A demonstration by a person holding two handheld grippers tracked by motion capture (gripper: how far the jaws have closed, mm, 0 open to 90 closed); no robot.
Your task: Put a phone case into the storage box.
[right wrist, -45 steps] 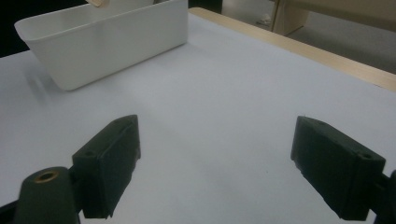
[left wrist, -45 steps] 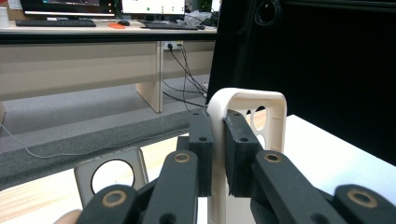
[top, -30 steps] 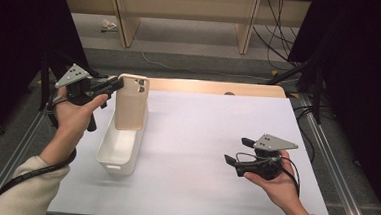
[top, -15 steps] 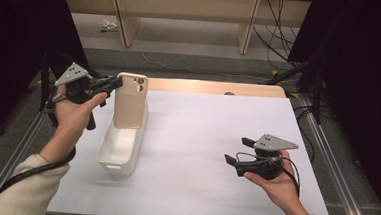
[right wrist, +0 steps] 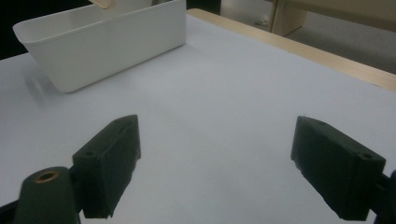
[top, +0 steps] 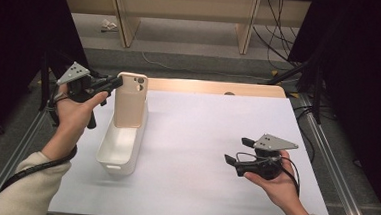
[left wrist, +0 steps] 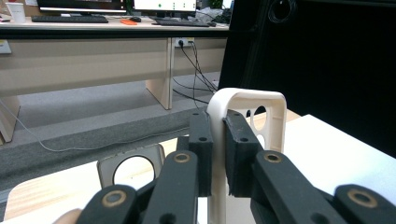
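Observation:
A beige phone case [top: 130,100] stands upright with its lower end inside the far end of a white plastic bin [top: 120,146]. My left gripper [top: 115,82] is shut on the case's upper left edge. In the left gripper view both pads clamp the rim of the case [left wrist: 243,100] beside its camera cut-out, the gripper [left wrist: 218,154] pointing level. At the right of the table my right gripper [top: 237,150] rests in the person's hand, open with nothing between its jaws. In the right gripper view the right gripper [right wrist: 215,168] faces the white bin [right wrist: 100,42] across bare white table.
The white sheet [top: 201,138] covers the wooden table [top: 220,87]. Beyond the far edge lie a grey floor, desk legs [top: 123,23] and cables [top: 278,37]. Black curtains flank both sides.

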